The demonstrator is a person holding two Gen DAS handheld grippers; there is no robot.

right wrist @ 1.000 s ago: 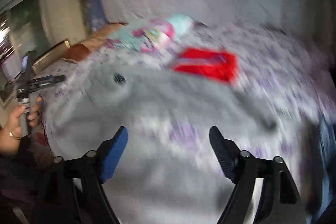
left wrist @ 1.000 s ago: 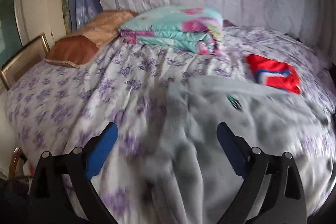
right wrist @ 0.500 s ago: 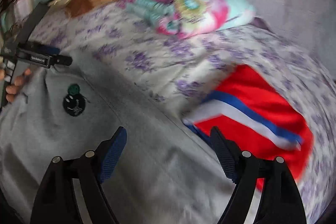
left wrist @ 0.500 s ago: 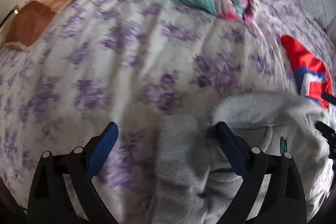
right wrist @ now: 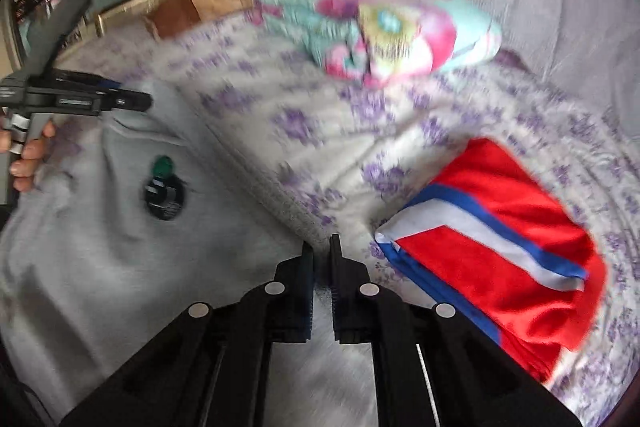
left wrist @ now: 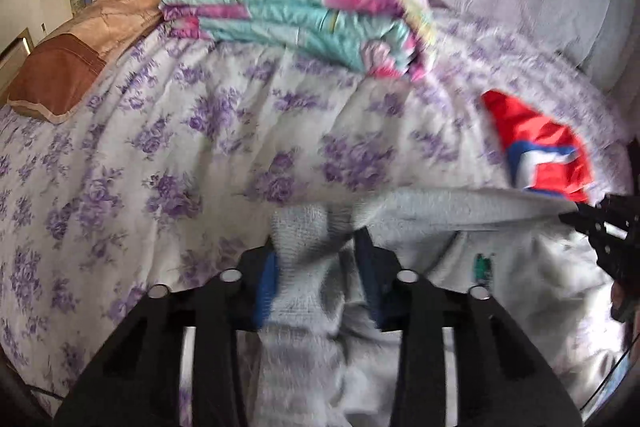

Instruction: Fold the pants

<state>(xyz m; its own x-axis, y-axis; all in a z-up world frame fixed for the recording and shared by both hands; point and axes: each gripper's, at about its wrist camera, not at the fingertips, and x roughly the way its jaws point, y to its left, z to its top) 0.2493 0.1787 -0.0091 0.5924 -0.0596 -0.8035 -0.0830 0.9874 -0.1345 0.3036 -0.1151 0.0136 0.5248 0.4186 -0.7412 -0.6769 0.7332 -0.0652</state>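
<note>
The soft light-grey fleece pants (right wrist: 100, 247) lie spread on the bed with the white sheet printed in purple flowers (left wrist: 160, 147), on the near side of the bed from the folded turquoise-and-pink quilt (left wrist: 304, 11). They look unfolded: a broad flat panel of grey cloth with a round black-and-green badge (right wrist: 164, 193) fills the lower left of the right wrist view, and no doubled layer shows.

The left gripper (left wrist: 316, 267) has its blue-padded fingers (left wrist: 266, 279) clenched on a bunched corner of the grey cloth, apparently at the ribbed band. The right gripper (right wrist: 321, 267) has its fingers nearly together, pinching the pants' edge that faces the quilt. In the left wrist view that edge runs taut between the two grippers, so both ends appear to be held.

Judging from this, the task is at its beginning: the grasps for a first fold seem secured, but no fold is made. What is left is to carry the held edge across, lay one half on the other, then fold again and smooth the cloth.

A folded red garment with blue and white stripes (right wrist: 512, 239) lies on the sheet between the quilt and the right gripper, just beside the pants. An orange-brown satin pillow (left wrist: 80, 55) lies touching the quilt on its left.
</note>
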